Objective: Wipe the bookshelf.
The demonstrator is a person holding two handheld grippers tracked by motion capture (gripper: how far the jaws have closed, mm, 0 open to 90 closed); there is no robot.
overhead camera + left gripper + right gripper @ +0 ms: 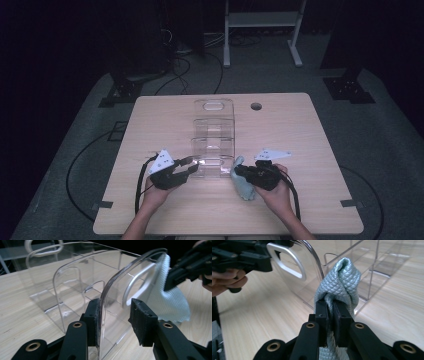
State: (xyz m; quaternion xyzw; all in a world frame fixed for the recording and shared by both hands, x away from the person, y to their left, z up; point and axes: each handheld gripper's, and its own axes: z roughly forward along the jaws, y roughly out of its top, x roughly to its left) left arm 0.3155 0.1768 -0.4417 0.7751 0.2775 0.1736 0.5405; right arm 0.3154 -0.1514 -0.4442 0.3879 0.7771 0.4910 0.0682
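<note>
A clear acrylic organizer (214, 135) with several compartments stands in the middle of the table. My left gripper (192, 165) is at its near left corner. In the left gripper view its jaws (116, 320) straddle the curved front panel (117, 290), with the left pad against the panel's edge. My right gripper (239, 172) is shut on a folded pale blue cloth (342, 277), held against the panel's near right side. The cloth (170, 302) presses on the panel beside its handle cut-out. The rest of the cloth (243, 187) hangs down to the table under the right hand.
A round cable hole (256, 106) sits in the wooden table (310, 200) at the back right of the organizer. Beyond the table are a white frame (262, 20), dark stands and cables on the floor.
</note>
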